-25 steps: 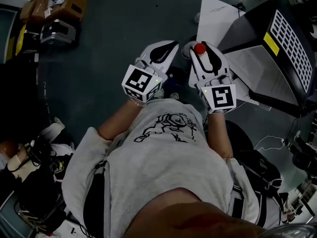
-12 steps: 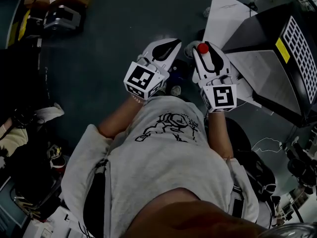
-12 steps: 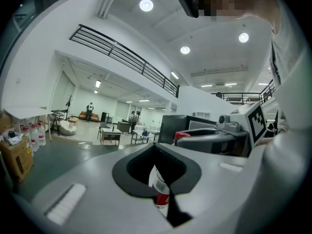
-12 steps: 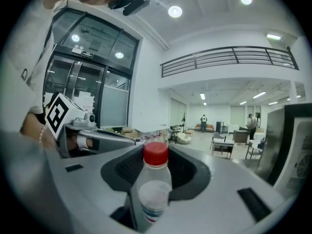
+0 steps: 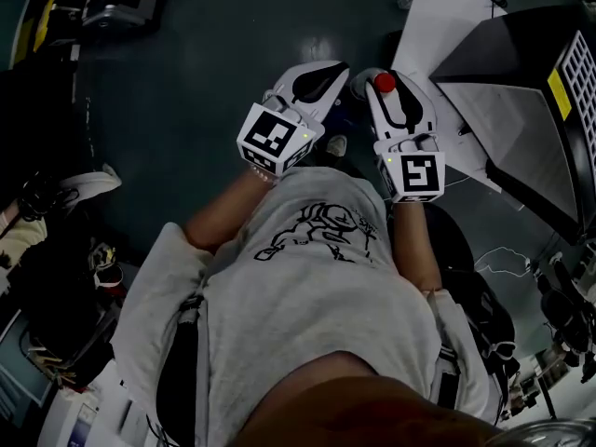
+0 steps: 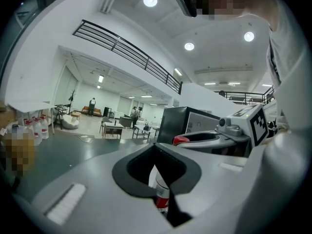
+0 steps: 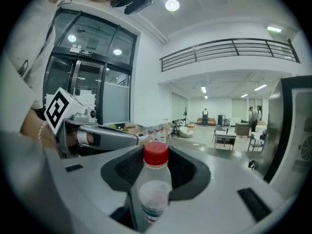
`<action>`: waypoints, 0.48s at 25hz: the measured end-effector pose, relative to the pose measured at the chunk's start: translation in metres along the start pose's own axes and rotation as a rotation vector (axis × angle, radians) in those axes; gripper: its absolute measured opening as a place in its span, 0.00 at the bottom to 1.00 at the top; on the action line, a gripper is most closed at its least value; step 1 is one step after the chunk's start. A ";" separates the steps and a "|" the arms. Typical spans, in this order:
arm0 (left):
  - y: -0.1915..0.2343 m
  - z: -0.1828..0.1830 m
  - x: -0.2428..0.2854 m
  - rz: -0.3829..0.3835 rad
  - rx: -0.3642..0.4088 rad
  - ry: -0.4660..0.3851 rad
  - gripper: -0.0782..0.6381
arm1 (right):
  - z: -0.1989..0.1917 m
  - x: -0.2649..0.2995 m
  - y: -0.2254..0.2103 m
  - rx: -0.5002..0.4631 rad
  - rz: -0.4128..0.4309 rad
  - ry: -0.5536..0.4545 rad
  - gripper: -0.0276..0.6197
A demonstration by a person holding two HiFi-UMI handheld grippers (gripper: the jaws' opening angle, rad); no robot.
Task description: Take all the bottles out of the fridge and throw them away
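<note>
My right gripper point(image 5: 380, 80) is shut on a clear bottle point(image 7: 152, 189) with a red cap point(image 5: 385, 83); the bottle stands upright between its jaws. My left gripper point(image 5: 321, 74) is shut on a second bottle point(image 6: 161, 191) with a red label. Only a strip of that bottle shows in the gap between the jaws. Both grippers are held side by side in front of the person's chest, pointing nearly level. The black fridge point(image 5: 521, 101) stands to the right of them. In the left gripper view the right gripper point(image 6: 181, 141) appears with its red cap.
A white panel point(image 5: 447, 17) lies beside the fridge on the dark floor point(image 5: 205, 82). Boxes and gear point(image 5: 112, 3) sit at the far left and bags and cables point(image 5: 56, 250) at the near left. Tables, chairs and people stand far off in the hall point(image 7: 229, 126).
Both grippers have sunk a little together, each keeping its bottle. The head view has swung, so the fridge now sits further right in the picture.
</note>
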State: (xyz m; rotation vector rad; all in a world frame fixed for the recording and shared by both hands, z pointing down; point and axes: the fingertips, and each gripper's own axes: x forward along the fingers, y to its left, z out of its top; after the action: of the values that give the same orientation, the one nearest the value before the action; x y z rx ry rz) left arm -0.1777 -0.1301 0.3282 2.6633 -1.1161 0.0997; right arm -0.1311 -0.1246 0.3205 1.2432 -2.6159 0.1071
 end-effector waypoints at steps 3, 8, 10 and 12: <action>0.001 -0.014 -0.002 0.001 -0.008 0.022 0.12 | -0.015 0.001 0.006 0.015 -0.003 0.037 0.28; 0.001 -0.039 -0.003 -0.005 -0.025 0.046 0.12 | -0.040 0.003 0.015 0.034 0.010 0.051 0.28; -0.002 -0.051 -0.001 -0.013 -0.036 0.051 0.12 | -0.054 0.002 0.018 0.053 0.009 0.065 0.28; -0.005 -0.064 0.000 -0.015 -0.043 0.069 0.12 | -0.068 0.001 0.023 0.071 0.008 0.083 0.28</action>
State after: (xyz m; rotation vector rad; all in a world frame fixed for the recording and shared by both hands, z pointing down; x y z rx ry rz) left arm -0.1724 -0.1101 0.3886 2.6096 -1.0642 0.1616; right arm -0.1368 -0.0990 0.3874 1.2236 -2.5666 0.2492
